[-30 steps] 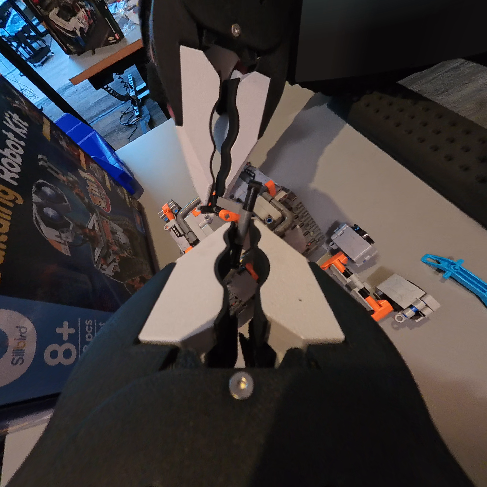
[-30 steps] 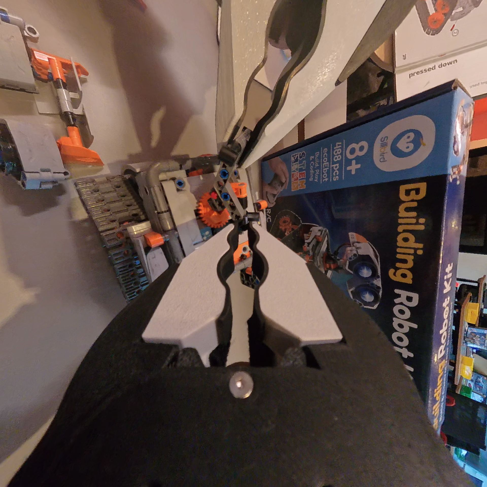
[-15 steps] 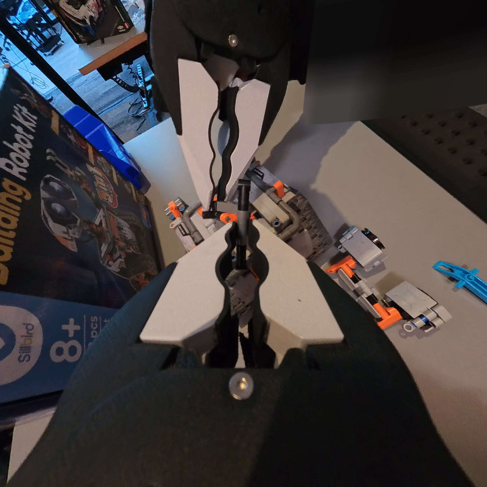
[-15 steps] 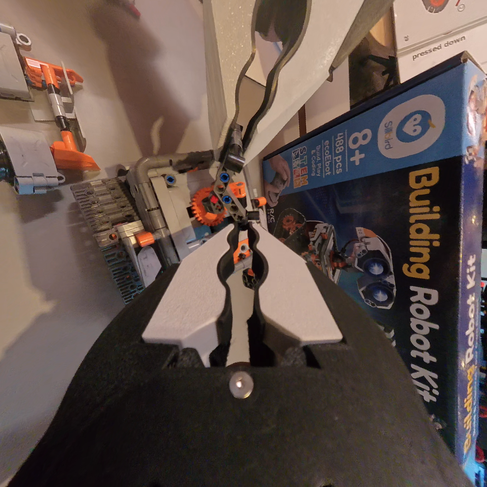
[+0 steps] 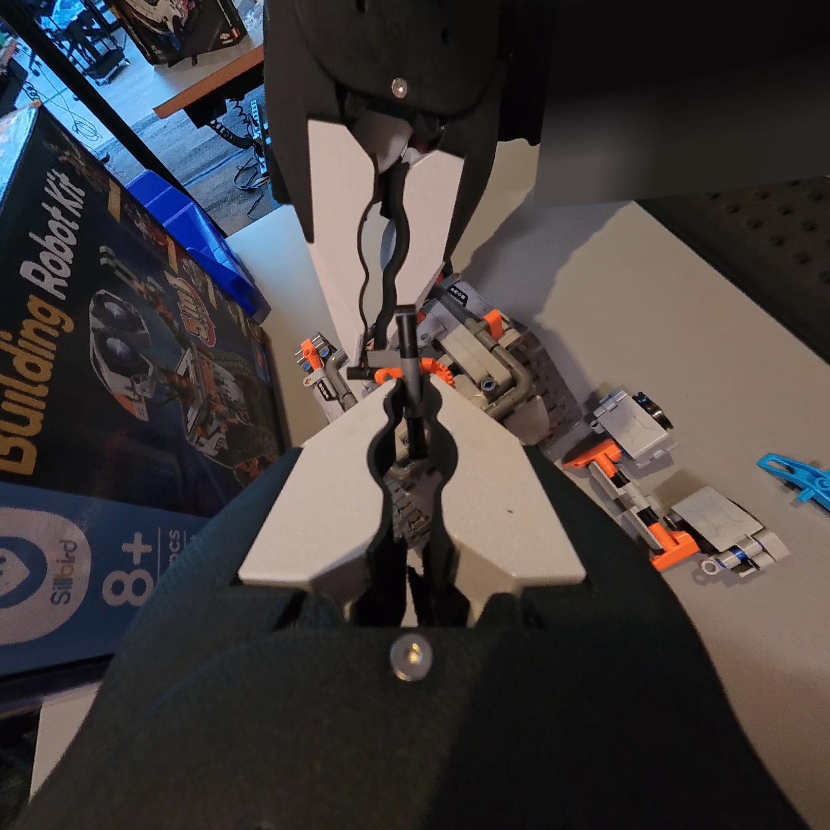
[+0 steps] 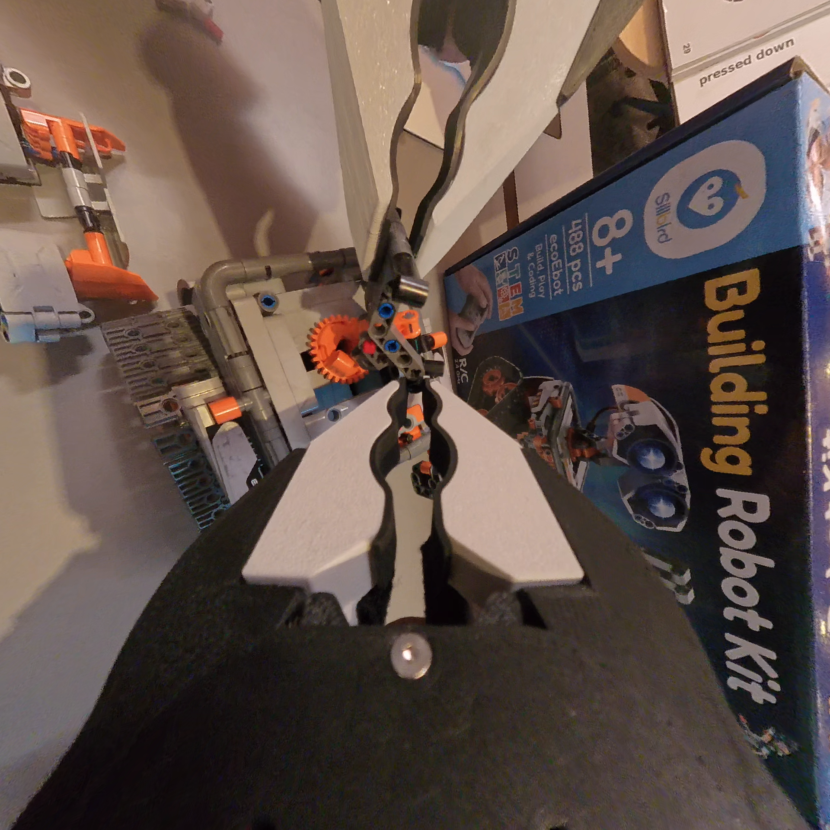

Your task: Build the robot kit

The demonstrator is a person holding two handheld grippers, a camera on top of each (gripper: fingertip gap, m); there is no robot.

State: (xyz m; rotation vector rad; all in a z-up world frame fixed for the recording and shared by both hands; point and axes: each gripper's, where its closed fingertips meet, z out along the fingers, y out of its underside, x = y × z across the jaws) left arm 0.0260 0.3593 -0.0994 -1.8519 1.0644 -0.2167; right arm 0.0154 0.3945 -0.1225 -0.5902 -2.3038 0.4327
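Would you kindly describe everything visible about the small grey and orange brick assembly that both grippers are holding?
The small grey and orange brick assembly looks like plastic: a grey holed beam carrying blue and red pins, orange connectors and a black axle standing up through it. It hangs above the white table, in front of the tracked grey model. The left gripper is shut on the axle; the right gripper pinches the assembly's opposite end. Whether it touches the model's orange gear cannot be told.

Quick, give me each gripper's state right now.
Left gripper: shut on the small grey-and-black beam assembly, gripping its black rod.
Right gripper: shut on the same assembly's other end, above the tracked robot model.
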